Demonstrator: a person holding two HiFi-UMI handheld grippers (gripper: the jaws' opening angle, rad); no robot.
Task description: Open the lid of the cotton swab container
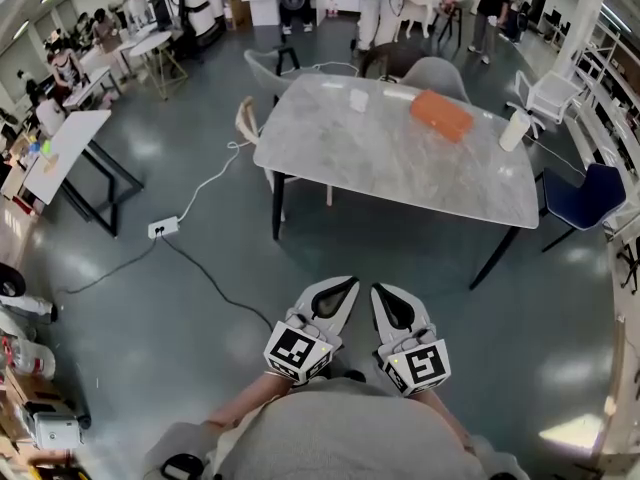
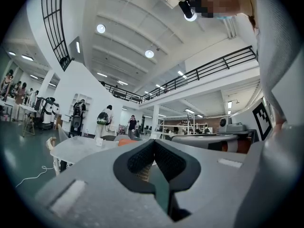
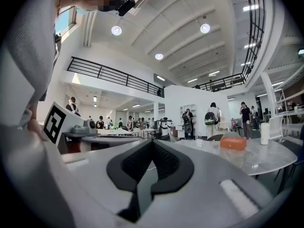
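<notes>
A grey marble-look table (image 1: 400, 173) stands a few steps ahead of me. On it lie an orange box (image 1: 441, 114), a small pale container (image 1: 358, 99) and a white cylinder (image 1: 513, 129) at the right edge. I cannot tell which one holds the cotton swabs. My left gripper (image 1: 349, 282) and right gripper (image 1: 378, 290) are held side by side close to my body, over the floor and well short of the table. Both are shut with nothing between the pads. The orange box (image 3: 233, 143) also shows far off in the right gripper view, beyond the shut gripper (image 3: 152, 141).
Grey chairs (image 1: 436, 73) stand behind the table, a blue chair (image 1: 585, 196) and a white chair (image 1: 553, 96) to its right. A power strip with cables (image 1: 163, 228) lies on the floor at left. More tables (image 1: 65, 148) and several people fill the back and left.
</notes>
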